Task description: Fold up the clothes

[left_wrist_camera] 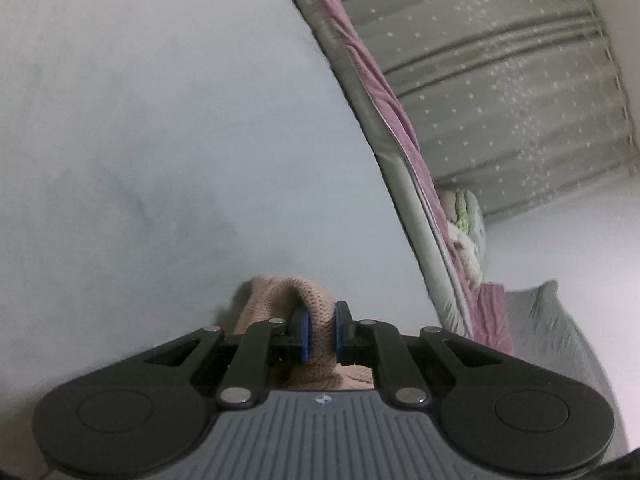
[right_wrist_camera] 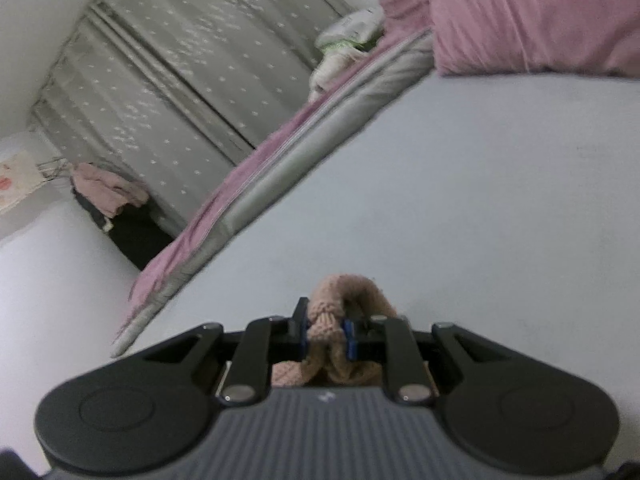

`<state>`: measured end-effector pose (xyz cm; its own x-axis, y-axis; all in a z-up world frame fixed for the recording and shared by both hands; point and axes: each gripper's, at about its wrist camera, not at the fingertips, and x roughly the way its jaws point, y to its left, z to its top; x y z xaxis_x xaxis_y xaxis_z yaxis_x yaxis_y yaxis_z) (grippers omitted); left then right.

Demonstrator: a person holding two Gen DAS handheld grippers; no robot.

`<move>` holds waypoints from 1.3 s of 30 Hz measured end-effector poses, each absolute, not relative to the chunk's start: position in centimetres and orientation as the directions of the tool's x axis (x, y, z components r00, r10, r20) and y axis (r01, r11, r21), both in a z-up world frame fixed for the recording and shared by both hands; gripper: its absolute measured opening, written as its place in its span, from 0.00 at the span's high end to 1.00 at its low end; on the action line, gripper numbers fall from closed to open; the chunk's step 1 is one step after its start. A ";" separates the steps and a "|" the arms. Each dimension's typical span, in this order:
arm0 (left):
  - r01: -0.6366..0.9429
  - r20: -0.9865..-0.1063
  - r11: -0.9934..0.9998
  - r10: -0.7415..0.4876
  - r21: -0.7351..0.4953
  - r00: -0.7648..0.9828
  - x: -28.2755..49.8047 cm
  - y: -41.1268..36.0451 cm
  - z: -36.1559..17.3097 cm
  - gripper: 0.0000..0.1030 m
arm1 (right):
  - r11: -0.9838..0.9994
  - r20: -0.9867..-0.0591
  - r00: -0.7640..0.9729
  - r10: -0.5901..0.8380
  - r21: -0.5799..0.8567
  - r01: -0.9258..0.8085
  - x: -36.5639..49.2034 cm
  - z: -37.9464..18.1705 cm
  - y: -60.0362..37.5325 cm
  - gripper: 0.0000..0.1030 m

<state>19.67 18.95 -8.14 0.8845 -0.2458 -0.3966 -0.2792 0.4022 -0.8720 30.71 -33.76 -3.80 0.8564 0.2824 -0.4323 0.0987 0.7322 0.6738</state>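
The pink knit garment (left_wrist_camera: 308, 312) bunches upward between both grippers, so its long axis can't be told. The left gripper (left_wrist_camera: 320, 334) and the right gripper (right_wrist_camera: 327, 334) each have fingers clamped on a fold above the pale surface (right_wrist_camera: 480, 200).

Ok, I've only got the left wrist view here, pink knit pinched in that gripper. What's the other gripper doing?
Observer: The right gripper is shut on the same kind of pink knit garment, bunched between its blue pads.
Operator: Anything by the wall I can't see?
Observer: Yes, in the right wrist view a pinkish cloth is draped over something dark below the grey dotted curtain.
Operator: And further along the bed?
Observer: A bulky pink pillow or folded quilt sits at the top right, on the pale sheet.
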 end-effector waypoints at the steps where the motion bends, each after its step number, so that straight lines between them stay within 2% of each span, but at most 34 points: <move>1: -0.268 -0.380 0.387 -0.248 -0.882 0.891 19.8 19.0 -8.7 0.90 | 0.726 -0.441 0.852 0.283 0.679 0.110 31.0 -4.6 -33.7 0.85; 4: -0.224 -0.332 0.376 -0.253 -0.899 0.909 19.9 19.0 -9.6 0.88 | 0.705 -0.425 0.859 0.287 0.701 0.111 31.5 -6.5 -33.7 0.82; 6: -0.179 -0.291 0.385 -0.258 -0.906 0.921 19.6 18.9 -9.9 0.81 | 0.687 -0.387 0.874 0.294 0.722 0.088 31.4 -7.3 -33.8 0.80; 8: -0.142 -0.258 0.395 -0.258 -0.907 0.931 19.5 18.9 -9.8 0.75 | 0.674 -0.347 0.888 0.303 0.737 0.057 30.8 -7.6 -34.0 0.65; 9: -0.136 -0.253 0.398 -0.257 -0.907 0.933 19.5 19.0 -9.5 0.69 | 0.671 -0.329 0.894 0.303 0.740 0.045 30.7 -7.5 -34.1 0.58; 10: -0.130 -0.248 0.402 -0.256 -0.906 0.934 19.6 19.1 -9.2 0.68 | 0.669 -0.312 0.900 0.303 0.743 0.032 30.5 -7.5 -34.3 0.44; 11: -0.122 -0.240 0.410 -0.250 -0.904 0.938 19.5 19.1 -8.8 0.65 | 0.671 -0.299 0.906 0.300 0.741 0.023 30.4 -7.2 -34.4 0.41; 16: -0.078 -0.201 0.503 -0.195 -0.861 0.960 18.3 19.0 -5.5 0.55 | 0.724 -0.240 0.922 0.304 0.687 -0.060 29.2 -4.5 -33.7 0.42; 18: -0.082 -0.227 0.549 -0.200 -0.831 0.953 18.4 18.5 -4.6 0.51 | 0.777 -0.246 0.924 0.292 0.624 -0.080 28.6 -3.3 -32.7 0.42; 21: -0.098 -0.290 0.619 -0.218 -0.780 0.932 19.1 17.1 -4.2 0.51 | 0.834 -0.276 0.911 0.306 0.539 -0.116 28.2 -2.2 -30.4 0.42; 28: -0.116 -0.373 0.692 -0.234 -0.712 0.898 19.6 15.4 -4.6 0.51 | 0.888 -0.334 0.871 0.361 0.407 -0.212 28.0 -1.2 -25.3 0.41; 32: -0.175 -0.425 0.748 -0.154 -0.640 0.892 19.5 15.4 -3.9 0.51 | 0.904 -0.359 0.853 0.380 0.340 -0.260 27.4 -0.1 -22.7 0.28; 34: -0.178 -0.421 0.761 -0.135 -0.623 0.897 19.4 15.7 -3.4 0.45 | 0.914 -0.370 0.852 0.371 0.306 -0.265 27.2 0.4 -21.9 0.28; 36: -0.186 -0.426 0.771 -0.120 -0.609 0.897 19.3 16.0 -3.2 0.35 | 0.925 -0.381 0.854 0.354 0.279 -0.259 27.2 1.0 -21.2 0.28; 39: -0.205 -0.459 0.793 -0.103 -0.574 0.883 20.0 16.0 -3.3 0.33 | 0.929 -0.394 0.864 0.314 0.314 -0.194 28.0 1.7 -21.2 0.28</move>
